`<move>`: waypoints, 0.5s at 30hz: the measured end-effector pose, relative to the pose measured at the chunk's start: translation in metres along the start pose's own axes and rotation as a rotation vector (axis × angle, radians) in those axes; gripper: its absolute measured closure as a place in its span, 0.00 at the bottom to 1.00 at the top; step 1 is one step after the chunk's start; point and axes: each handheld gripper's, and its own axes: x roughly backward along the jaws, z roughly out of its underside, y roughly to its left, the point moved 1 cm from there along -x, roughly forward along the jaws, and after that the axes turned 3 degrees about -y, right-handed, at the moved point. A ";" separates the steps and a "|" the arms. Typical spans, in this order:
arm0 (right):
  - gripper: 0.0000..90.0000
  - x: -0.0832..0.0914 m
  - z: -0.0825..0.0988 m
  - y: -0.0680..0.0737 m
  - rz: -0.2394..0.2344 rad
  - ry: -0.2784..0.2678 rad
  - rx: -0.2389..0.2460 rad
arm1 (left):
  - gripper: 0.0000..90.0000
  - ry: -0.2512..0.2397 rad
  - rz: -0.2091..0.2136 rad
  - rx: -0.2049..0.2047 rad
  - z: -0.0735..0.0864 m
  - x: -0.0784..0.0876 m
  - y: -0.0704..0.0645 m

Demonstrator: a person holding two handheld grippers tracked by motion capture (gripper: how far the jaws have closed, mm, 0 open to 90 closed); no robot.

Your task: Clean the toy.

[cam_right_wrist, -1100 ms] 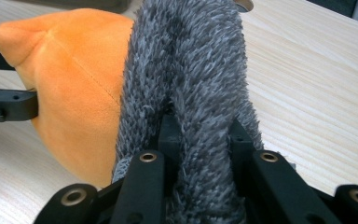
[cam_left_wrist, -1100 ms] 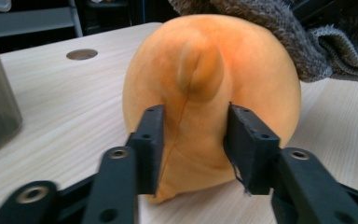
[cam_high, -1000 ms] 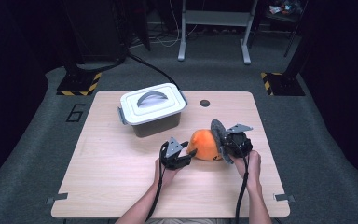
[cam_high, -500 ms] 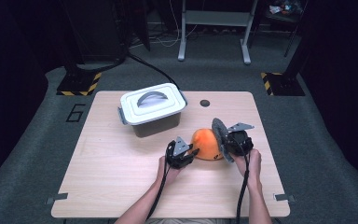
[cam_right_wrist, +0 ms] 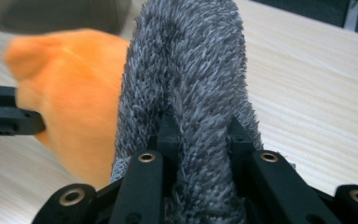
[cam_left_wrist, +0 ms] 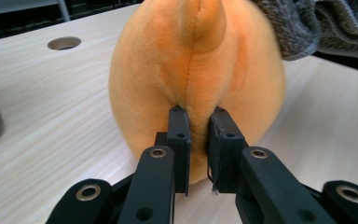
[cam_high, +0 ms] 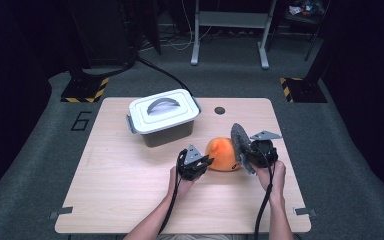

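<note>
Fingers [cam_left_wrist: 179, 135] of left gripper [cam_left_wrist: 199, 140] just closed, pinching orange plush toy [cam_high: 223, 153]; right gripper [cam_right_wrist: 200, 140] at 3 o'clock clamps its grey fuzzy part [cam_right_wrist: 186, 70]; both grips secured, lifting remains; lidded box [cam_high: 163, 116] at 10 o'clock.

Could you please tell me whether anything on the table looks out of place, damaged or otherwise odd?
Nothing stands out. The orange plush toy looks whole, pinched by the left tongs, whose jaws have just been closing on it. The right tongs clamp a grey fuzzy cloth beside it. The lidded box sits upright.
</note>
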 end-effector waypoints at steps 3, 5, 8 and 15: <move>0.82 0.009 -0.005 0.005 -0.014 -0.030 0.009 | 0.89 -0.002 0.009 -0.004 -0.003 0.002 -0.002; 0.82 0.015 -0.009 0.010 -0.047 -0.055 0.020 | 0.89 -0.006 0.013 -0.002 -0.004 0.002 -0.004; 0.81 0.015 -0.014 0.025 -0.079 -0.067 0.055 | 0.89 -0.013 0.017 -0.001 -0.003 0.001 -0.006; 0.81 -0.004 -0.012 0.036 -0.081 -0.030 0.077 | 0.89 -0.016 0.008 0.004 0.003 -0.001 -0.003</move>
